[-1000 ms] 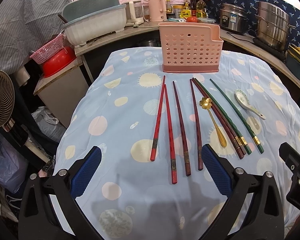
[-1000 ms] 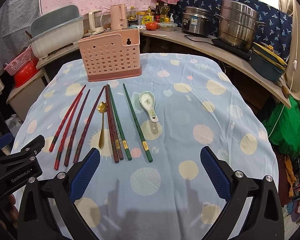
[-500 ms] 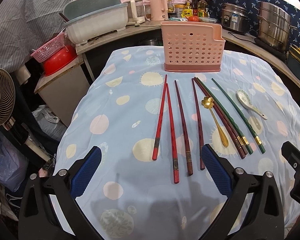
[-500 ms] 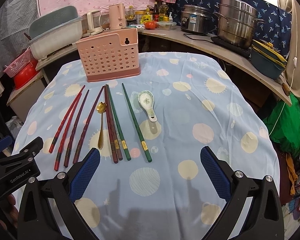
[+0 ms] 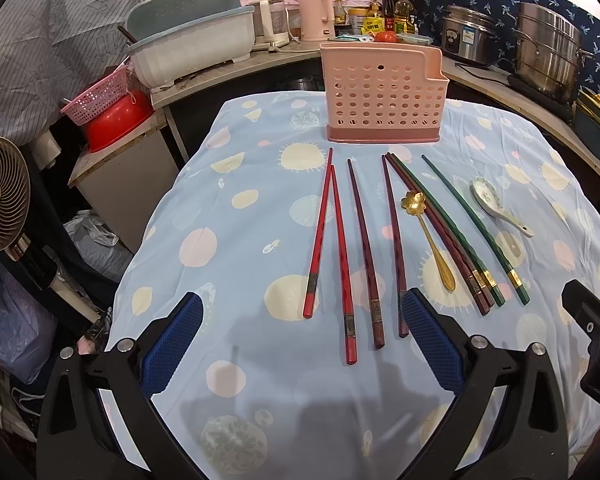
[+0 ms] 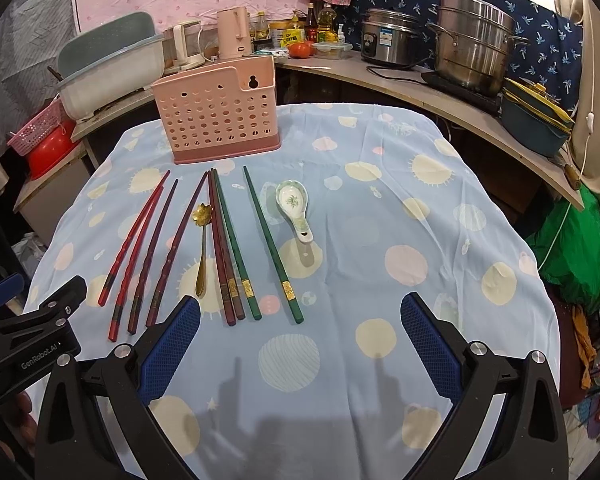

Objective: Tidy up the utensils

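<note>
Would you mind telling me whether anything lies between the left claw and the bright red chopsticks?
Nothing visible does. The left claw hangs open over bare tablecloth, with the bright red chopsticks lying just ahead, unobstructed.

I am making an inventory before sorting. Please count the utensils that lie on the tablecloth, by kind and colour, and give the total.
Bright red chopsticks: 2
Dark maroon chopsticks: 4
Green chopsticks: 2
Gold spoon with flower-shaped bowl: 1
White ceramic spoon: 1
Total: 10 utensils, all on the cloth; none can be seen in the pink holder.
</note>
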A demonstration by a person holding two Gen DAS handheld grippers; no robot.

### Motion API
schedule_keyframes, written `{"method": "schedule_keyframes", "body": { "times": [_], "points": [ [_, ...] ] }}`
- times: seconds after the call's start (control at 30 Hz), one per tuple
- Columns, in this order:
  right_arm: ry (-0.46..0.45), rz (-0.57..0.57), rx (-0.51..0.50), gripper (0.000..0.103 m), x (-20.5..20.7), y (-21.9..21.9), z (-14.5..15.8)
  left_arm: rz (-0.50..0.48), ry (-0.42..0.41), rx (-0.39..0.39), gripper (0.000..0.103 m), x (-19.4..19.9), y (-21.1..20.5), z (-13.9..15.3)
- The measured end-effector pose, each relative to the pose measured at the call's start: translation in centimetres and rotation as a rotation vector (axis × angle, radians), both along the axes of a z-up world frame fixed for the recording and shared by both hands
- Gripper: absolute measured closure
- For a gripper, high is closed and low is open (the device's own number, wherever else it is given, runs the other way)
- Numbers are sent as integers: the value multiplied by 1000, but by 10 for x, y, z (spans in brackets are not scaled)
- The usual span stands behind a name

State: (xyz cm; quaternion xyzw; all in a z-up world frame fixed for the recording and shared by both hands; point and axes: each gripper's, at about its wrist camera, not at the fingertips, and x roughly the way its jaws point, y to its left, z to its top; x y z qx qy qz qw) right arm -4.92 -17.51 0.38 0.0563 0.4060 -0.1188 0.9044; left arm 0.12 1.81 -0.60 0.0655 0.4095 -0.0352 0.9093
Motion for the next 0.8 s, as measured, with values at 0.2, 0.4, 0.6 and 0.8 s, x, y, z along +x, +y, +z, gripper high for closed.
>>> {"method": "schedule_keyframes", "body": {
  "times": [0.2,0.4,0.6,0.8],
  "points": [
    [1,-1,1,7,0,0,0,-1,-1,1,8,-1,-1,0],
    [2,-1,2,7,0,0,0,0,-2,0,8,-1,-1,0],
    [2,0,1,7,0,0,0,-1,-1,3,8,-1,-2,1],
    [2,0,1,7,0,0,0,-1,-1,2,8,-1,-2,0]
  ]
}}
